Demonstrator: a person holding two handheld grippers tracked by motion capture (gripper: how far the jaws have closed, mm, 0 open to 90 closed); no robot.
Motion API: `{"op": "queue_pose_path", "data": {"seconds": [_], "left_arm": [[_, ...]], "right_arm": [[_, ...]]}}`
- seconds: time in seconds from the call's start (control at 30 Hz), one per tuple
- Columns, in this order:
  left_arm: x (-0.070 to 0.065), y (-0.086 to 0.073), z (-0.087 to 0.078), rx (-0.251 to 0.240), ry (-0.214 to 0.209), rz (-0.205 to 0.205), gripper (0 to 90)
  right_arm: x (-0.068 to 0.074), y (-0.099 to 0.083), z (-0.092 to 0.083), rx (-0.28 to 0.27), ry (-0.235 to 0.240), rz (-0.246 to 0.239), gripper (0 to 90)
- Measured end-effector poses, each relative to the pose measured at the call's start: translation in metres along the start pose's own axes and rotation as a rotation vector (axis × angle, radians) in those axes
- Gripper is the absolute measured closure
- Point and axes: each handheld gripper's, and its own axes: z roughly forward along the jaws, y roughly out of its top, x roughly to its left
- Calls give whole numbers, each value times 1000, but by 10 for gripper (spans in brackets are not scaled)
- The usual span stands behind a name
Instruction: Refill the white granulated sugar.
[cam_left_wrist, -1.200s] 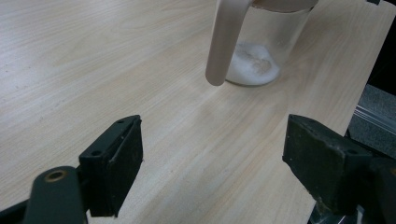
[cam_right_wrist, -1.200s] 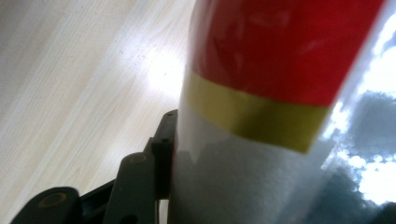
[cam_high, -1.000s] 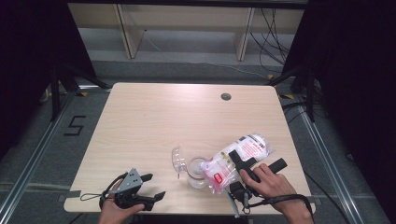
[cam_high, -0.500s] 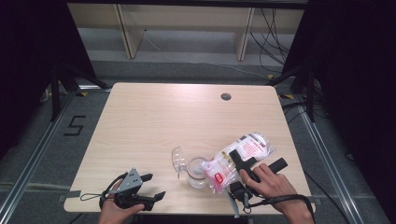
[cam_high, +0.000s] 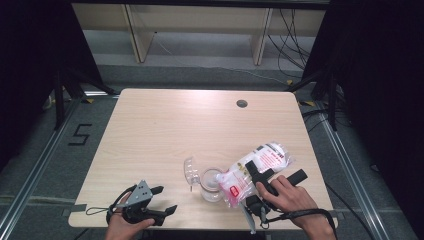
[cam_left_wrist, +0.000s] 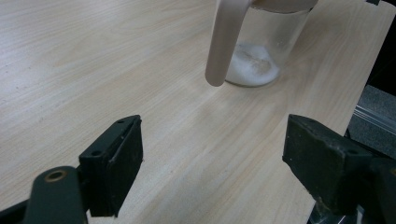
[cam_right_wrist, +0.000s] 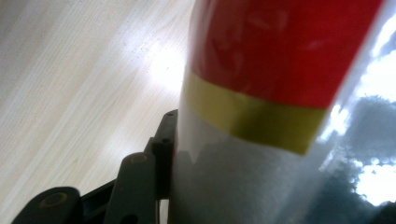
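Observation:
A clear glass jar (cam_high: 212, 184) stands near the table's front edge, its lid (cam_high: 189, 171) swung open to the left. In the left gripper view the jar (cam_left_wrist: 256, 51) holds a little white powder. A clear plastic bag (cam_high: 260, 159) of white grains with a red label lies tilted, its lower end resting over the jar's mouth. My right gripper (cam_high: 260, 176) is shut on the bag; up close the red and yellow label (cam_right_wrist: 280, 56) presses against one jaw. My left gripper (cam_high: 165, 199) rests open at the front left, nothing between its fingers (cam_left_wrist: 114, 158).
The pale wooden table (cam_high: 165, 130) has a small round hole (cam_high: 242, 103) at its back right. Metal floor rails run along both sides, and a shelf frame stands behind the table. The jar is close to the front edge.

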Motion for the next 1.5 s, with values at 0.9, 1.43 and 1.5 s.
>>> {"op": "queue_pose_path", "data": {"seconds": [0.9, 1.43, 1.5], "left_arm": [[0, 0, 0, -8, -8, -5, 197], [1, 0, 0, -3, -7, 3, 197], [1, 0, -1, -1, -6, 3, 197]], "right_arm": [[-1, -1, -1, -4, 1, 1, 582], [-1, -3, -2, 1, -11, 11, 589], [-2, -4, -2, 1, 1, 6, 589]]}}
